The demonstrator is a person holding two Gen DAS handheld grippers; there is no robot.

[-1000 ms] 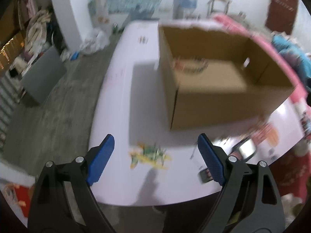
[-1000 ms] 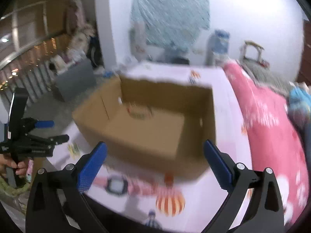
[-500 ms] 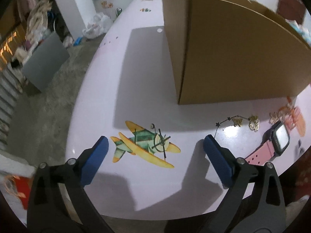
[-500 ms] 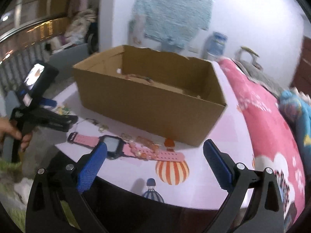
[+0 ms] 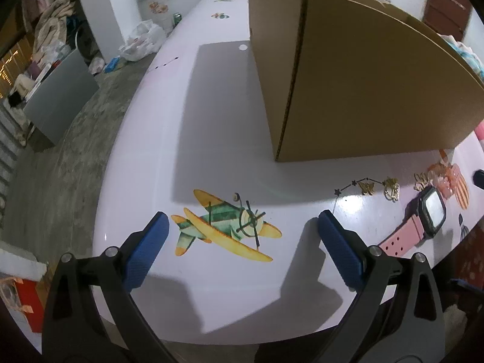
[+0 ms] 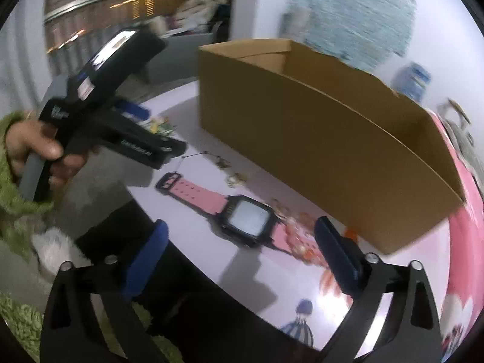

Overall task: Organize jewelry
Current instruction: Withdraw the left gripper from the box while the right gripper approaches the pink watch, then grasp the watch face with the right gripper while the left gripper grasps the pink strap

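Observation:
A pink watch [image 6: 246, 219] with a black square face lies flat on the white table [image 5: 211, 106], near its front edge. My right gripper [image 6: 242, 225] hovers just above it. Its jaws are closing with the watch face between them, and the pads are clear of it. Gold butterfly earrings [image 5: 366, 187] and a thin star chain [image 5: 352, 183] lie left of the watch [image 5: 423, 214]. A peach beaded piece [image 5: 441, 178] lies by the strap. My left gripper [image 5: 242, 220] stands open and empty over an airplane print [image 5: 224, 224].
A big open cardboard box [image 5: 363, 75] stands right behind the jewelry, its near wall [image 6: 317, 139] close to the watch. In the right wrist view a hand in a green sleeve [image 6: 18, 151] holds the left gripper [image 6: 160, 130]. The table edge drops to grey floor on the left.
Both grippers came down from above the box to just over the tabletop. The left one then held still. The right one rolled and moved in onto the watch, its jaws slightly narrower.

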